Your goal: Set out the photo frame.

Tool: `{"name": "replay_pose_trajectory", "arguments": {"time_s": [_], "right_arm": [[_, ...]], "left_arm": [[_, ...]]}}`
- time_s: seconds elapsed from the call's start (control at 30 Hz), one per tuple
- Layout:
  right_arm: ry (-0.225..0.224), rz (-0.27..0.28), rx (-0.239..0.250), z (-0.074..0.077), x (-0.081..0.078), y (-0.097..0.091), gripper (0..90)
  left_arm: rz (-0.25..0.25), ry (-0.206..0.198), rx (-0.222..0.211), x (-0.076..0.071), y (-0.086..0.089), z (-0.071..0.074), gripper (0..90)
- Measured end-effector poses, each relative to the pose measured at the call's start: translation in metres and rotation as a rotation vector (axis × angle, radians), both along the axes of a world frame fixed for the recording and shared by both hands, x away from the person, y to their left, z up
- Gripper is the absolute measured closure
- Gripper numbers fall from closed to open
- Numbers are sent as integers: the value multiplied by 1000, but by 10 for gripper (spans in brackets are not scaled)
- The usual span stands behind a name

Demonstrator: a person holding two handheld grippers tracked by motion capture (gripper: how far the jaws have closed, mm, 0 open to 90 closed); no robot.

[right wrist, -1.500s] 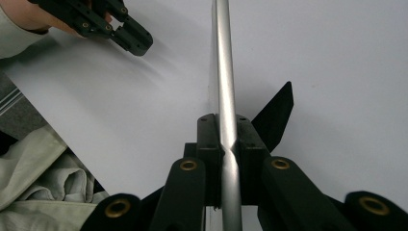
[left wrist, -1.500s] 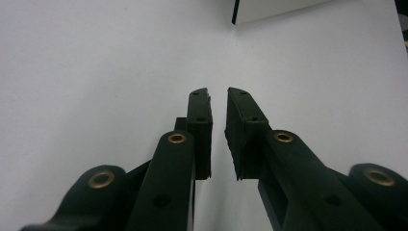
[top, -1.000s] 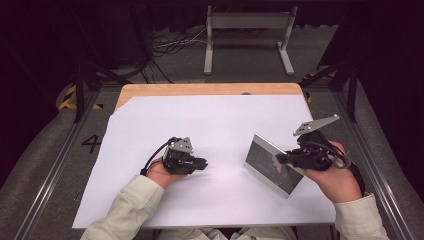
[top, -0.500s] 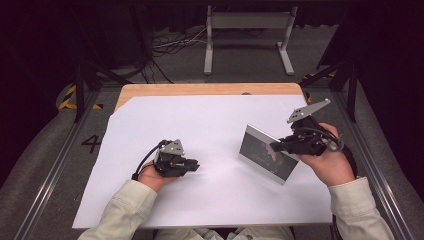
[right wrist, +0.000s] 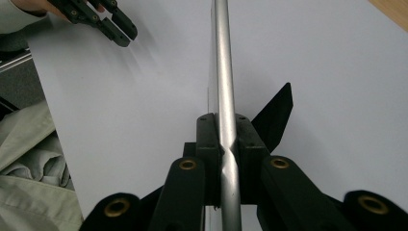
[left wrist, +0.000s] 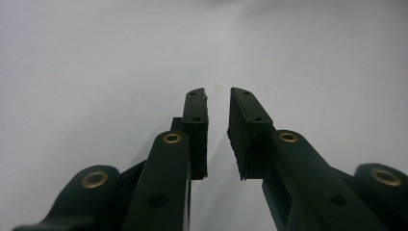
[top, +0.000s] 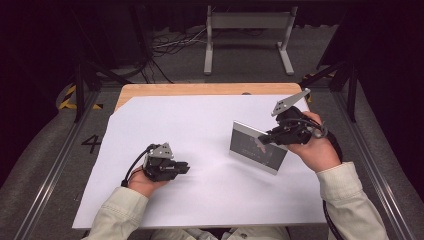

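A flat silver-edged picture frame (top: 256, 149) stands tilted on its lower edge on the white sheet (top: 200, 125), right of centre. My right gripper (top: 263, 141) is shut on its upper right edge. In the right gripper view the jaws (right wrist: 223, 126) pinch the frame's silver rim (right wrist: 222, 57), and a black back prop (right wrist: 276, 117) sticks out to the right. My left gripper (top: 186, 167) lies low over the sheet at the left front, pointing right. In the left gripper view its pads (left wrist: 217, 103) stand a little apart with nothing between them.
The white sheet covers most of a wooden tabletop (top: 200, 89). A grey metal stand (top: 247, 30) and cables sit on the floor behind the table. Metal rails run along both sides. The left gripper (right wrist: 115, 24) appears at the top left of the right gripper view.
My right gripper has carried the frame leftward and away from the table's front edge. My left gripper has slid left, a little closer to the front edge.
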State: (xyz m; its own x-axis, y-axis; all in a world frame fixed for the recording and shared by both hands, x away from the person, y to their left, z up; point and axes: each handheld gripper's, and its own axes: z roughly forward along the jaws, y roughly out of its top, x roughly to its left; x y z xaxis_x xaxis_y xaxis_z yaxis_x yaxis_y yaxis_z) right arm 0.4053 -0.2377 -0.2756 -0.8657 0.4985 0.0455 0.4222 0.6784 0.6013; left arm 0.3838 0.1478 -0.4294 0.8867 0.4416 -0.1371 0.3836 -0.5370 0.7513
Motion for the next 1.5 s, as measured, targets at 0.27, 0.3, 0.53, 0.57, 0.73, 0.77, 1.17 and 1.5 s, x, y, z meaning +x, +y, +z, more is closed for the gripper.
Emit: {"name": "replay_pose_trajectory", "arguments": {"time_s": [0.27,0.3,0.53,0.57,0.73,0.77,1.17,1.5], "right_arm": [[-22,70,-32,0,13,16,841],[-17,75,-31,0,15,18,841],[-12,105,-36,0,25,28,841],[-13,112,-40,0,26,29,841],[-7,139,-36,1,32,33,841],[-2,147,-32,1,34,35,841],[14,233,-41,-2,45,47,841],[35,283,-43,-7,55,48,841]], "left_arm": [[42,2,-3,-8,14,-1,774],[46,1,-2,-9,15,-1,774],[73,-6,-7,-13,25,1,768],[78,-4,-11,-14,26,1,768],[88,-6,-10,-15,30,1,765],[89,-6,-10,-15,30,1,763],[84,-8,-12,-13,30,2,761],[79,0,-19,-13,29,2,758]]}}
